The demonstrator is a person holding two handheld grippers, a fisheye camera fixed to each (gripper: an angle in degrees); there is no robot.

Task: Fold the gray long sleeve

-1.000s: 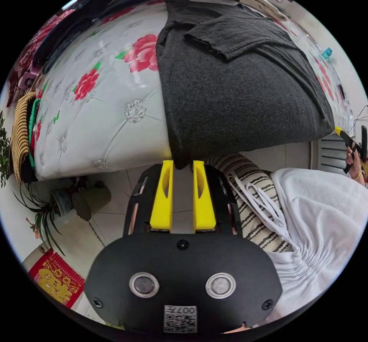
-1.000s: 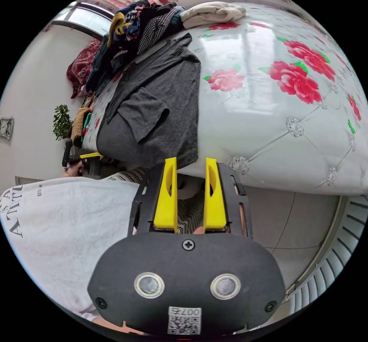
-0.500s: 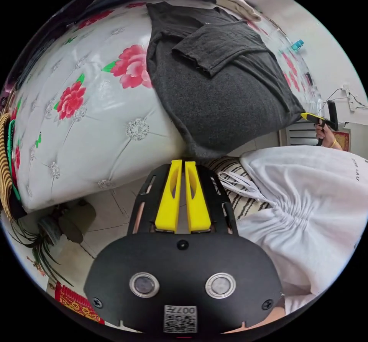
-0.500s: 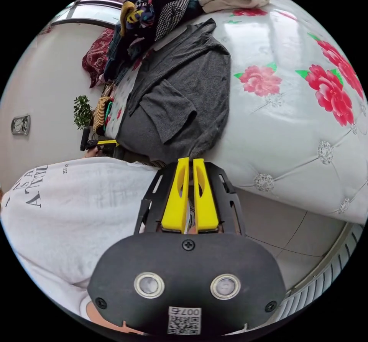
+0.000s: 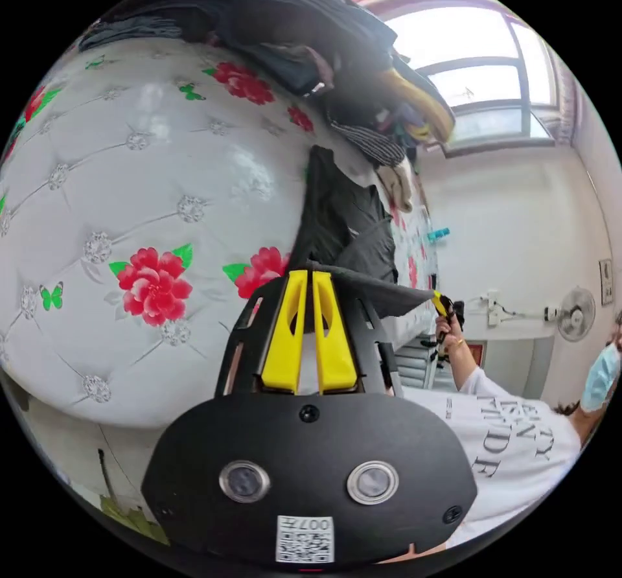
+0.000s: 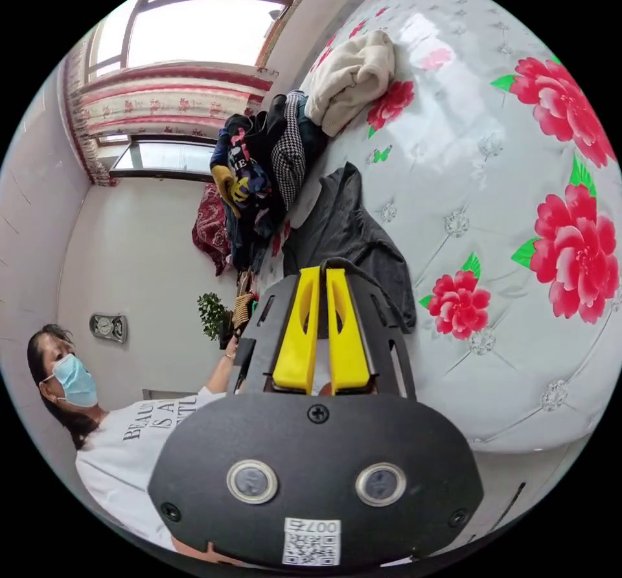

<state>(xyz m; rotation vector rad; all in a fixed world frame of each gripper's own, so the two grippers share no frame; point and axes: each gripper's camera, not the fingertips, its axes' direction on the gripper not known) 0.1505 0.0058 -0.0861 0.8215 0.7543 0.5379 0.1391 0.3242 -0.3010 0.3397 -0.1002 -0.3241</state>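
The gray long sleeve (image 5: 343,234) lies on a white quilted bed (image 5: 129,170) printed with red flowers. Its near hem is lifted off the mattress and stretched flat between both grippers. My left gripper (image 5: 311,275) is shut on one hem corner. The right gripper (image 5: 442,304) shows further along the hem, pinching the other corner. In the right gripper view, my right gripper (image 6: 322,271) is shut on the hem, with the gray long sleeve (image 6: 353,234) crumpled beyond it on the bed (image 6: 492,170). The left gripper (image 6: 227,333) shows small, held in a hand.
A pile of mixed clothes (image 5: 337,40) (image 6: 259,170) sits at the far end of the bed, with a cream garment (image 6: 350,79) beside it. The person (image 5: 512,422) (image 6: 123,435) stands at the bed's near edge. A window (image 5: 479,79), a fan (image 5: 575,312) and a plant (image 6: 212,312) stand further off.
Both grippers went from open to shut on the hem corners, then lifted the hem up off the bed edge. Both cameras swung upward toward the window.
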